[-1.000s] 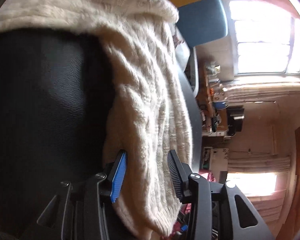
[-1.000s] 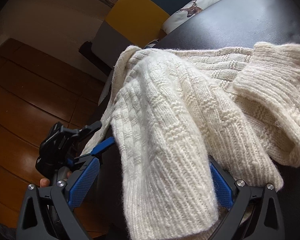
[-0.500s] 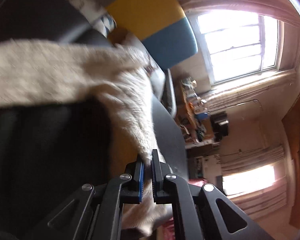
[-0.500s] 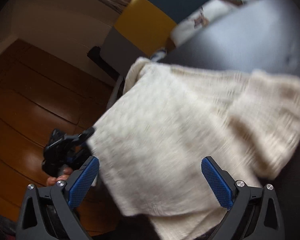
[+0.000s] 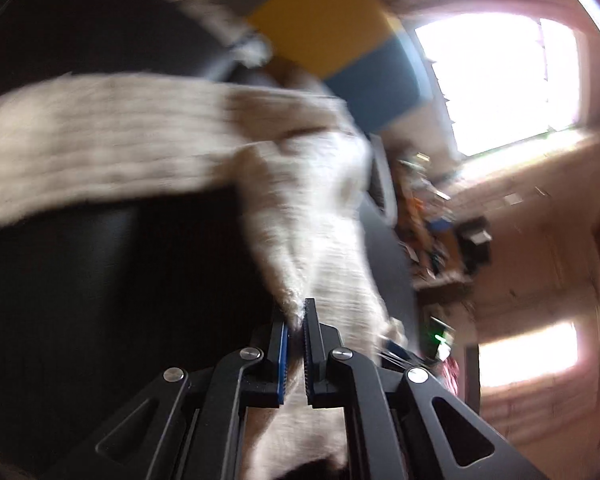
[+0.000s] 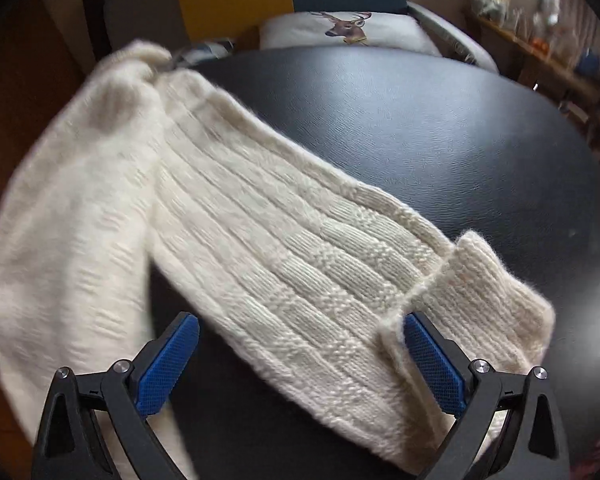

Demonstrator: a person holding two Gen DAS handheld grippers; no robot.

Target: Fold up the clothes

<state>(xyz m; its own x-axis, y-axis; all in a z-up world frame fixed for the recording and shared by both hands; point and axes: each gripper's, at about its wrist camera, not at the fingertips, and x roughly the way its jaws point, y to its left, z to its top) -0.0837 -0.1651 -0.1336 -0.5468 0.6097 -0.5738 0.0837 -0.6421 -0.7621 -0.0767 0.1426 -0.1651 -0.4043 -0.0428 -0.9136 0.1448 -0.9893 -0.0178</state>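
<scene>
Jaws of the left gripper [image 5: 296, 330] pinched tight on an edge of the cream sweater [image 6: 300, 264], having just closed on it. Right gripper [image 6: 300, 356] jaws wide apart over the ribbed panel near the cuff, gripping nothing. Sweater lies across the near-left part of the black bench [image 6: 440, 128], one part hanging over the left edge. Judgement: pull gently and evenly so the knit flattens without stretching; let the right jaws take the cuff end before folding.
</scene>
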